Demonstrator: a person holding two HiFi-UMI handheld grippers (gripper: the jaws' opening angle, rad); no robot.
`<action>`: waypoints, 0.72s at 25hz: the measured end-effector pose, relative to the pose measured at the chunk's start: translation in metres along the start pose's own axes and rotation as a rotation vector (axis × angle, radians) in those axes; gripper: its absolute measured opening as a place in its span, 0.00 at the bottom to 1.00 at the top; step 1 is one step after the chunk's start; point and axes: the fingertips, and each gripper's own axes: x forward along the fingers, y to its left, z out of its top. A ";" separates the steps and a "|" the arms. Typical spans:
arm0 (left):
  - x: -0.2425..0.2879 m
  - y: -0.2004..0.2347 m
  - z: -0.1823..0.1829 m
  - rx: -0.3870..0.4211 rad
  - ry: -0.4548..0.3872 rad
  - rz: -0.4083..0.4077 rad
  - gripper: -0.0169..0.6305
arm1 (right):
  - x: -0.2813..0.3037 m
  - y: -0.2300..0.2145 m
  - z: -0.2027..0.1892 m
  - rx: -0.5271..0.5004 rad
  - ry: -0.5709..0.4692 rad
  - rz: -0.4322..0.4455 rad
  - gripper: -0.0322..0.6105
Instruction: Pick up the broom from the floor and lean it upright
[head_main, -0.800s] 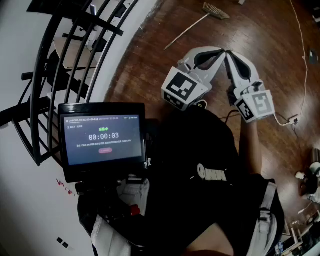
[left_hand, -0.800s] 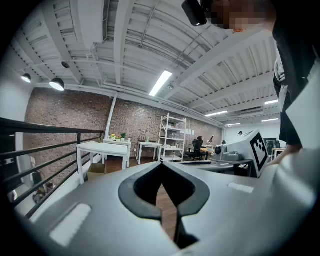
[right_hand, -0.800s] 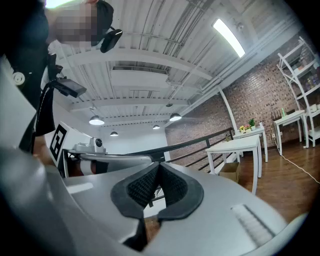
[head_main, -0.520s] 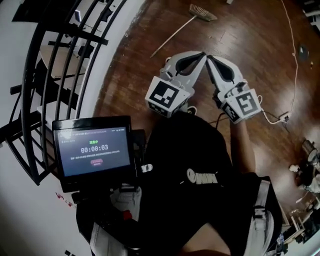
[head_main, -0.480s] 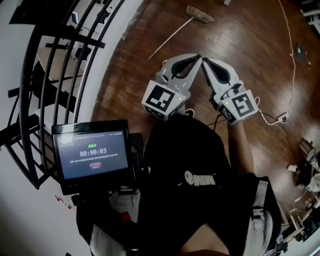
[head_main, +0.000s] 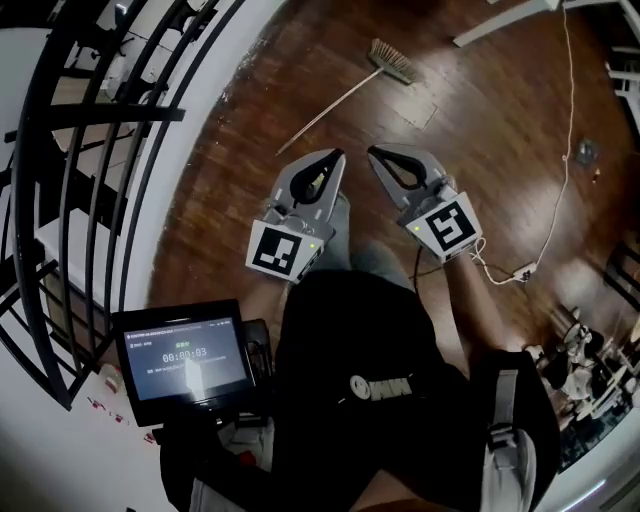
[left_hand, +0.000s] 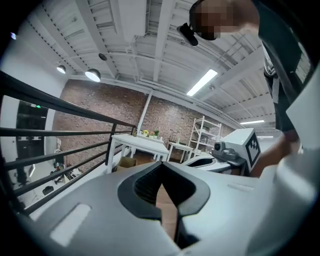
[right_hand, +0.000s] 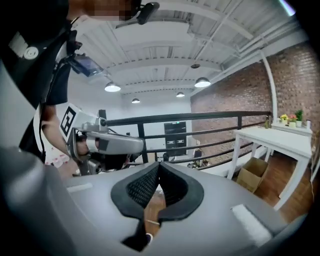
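meanwhile the broom (head_main: 352, 88) lies flat on the wooden floor (head_main: 480, 130), well apart from the left gripper (head_main: 335, 157) and right gripper (head_main: 373, 154), both closed and empty.

Straw-tan broom (head_main: 392, 62), red-brown plank floor (head_main: 480, 130). Left gripper (head_main: 337, 155) and right gripper (head_main: 372, 152) both pale grey, carrying black-and-white square markers. Railing (head_main: 100, 118) black.

Loft-like workshop: brick wall (left_hand: 100, 107), bare ceiling (left_hand: 150, 45), white worktable (left_hand: 137, 142), metal shelving (left_hand: 205, 131)
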 end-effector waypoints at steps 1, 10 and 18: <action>0.005 0.015 0.002 -0.003 -0.003 0.024 0.05 | 0.014 -0.008 -0.002 -0.040 0.033 0.026 0.06; 0.026 0.109 -0.062 -0.086 0.023 0.222 0.12 | 0.147 -0.070 -0.134 -0.415 0.425 0.321 0.31; 0.043 0.241 -0.277 -0.181 0.084 0.451 0.14 | 0.342 -0.133 -0.489 -0.883 0.791 0.633 0.43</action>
